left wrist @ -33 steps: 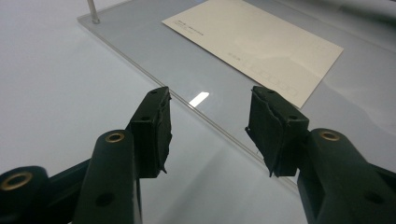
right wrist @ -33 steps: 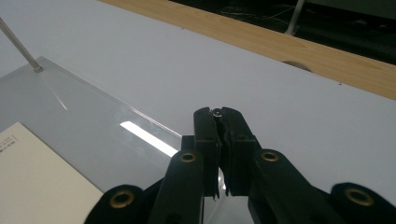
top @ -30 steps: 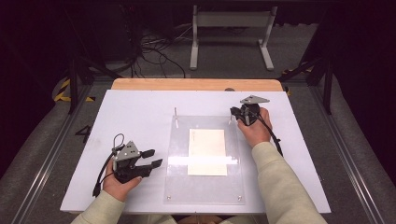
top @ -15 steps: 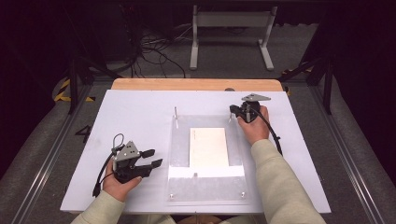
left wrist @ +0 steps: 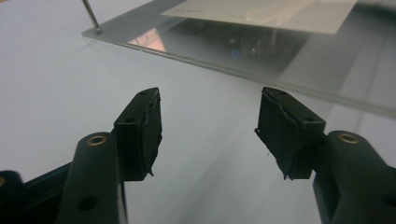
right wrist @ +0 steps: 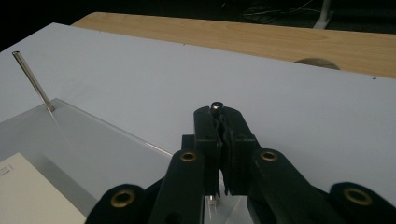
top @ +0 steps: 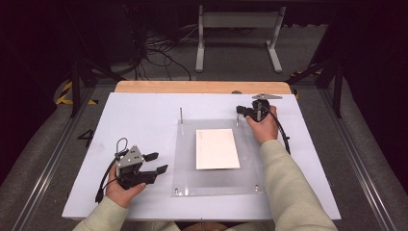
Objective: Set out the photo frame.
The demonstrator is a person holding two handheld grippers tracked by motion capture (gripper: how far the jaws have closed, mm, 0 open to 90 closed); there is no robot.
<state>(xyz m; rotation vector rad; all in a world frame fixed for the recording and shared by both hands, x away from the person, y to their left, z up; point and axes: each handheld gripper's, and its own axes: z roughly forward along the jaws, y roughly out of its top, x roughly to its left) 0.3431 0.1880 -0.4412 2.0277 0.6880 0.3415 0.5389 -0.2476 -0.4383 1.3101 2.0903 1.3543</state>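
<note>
Two claws at the acrylic plate (top: pixel 211 178): right claw (top: pixel 239 111) pinches the far-right pin (right wrist: pixel 216 105), left claw (top: pixel 159 162), just spreading wider and empty, waits left of it; pin pull looks next.

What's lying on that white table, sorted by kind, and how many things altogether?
Clear square acrylic plate: 1
White paper sheet: 1
Thin upright metal pins: 2, one at the far left corner, one clamped in the right tool
Small screws at the near corners: 2
Total: 6
</note>
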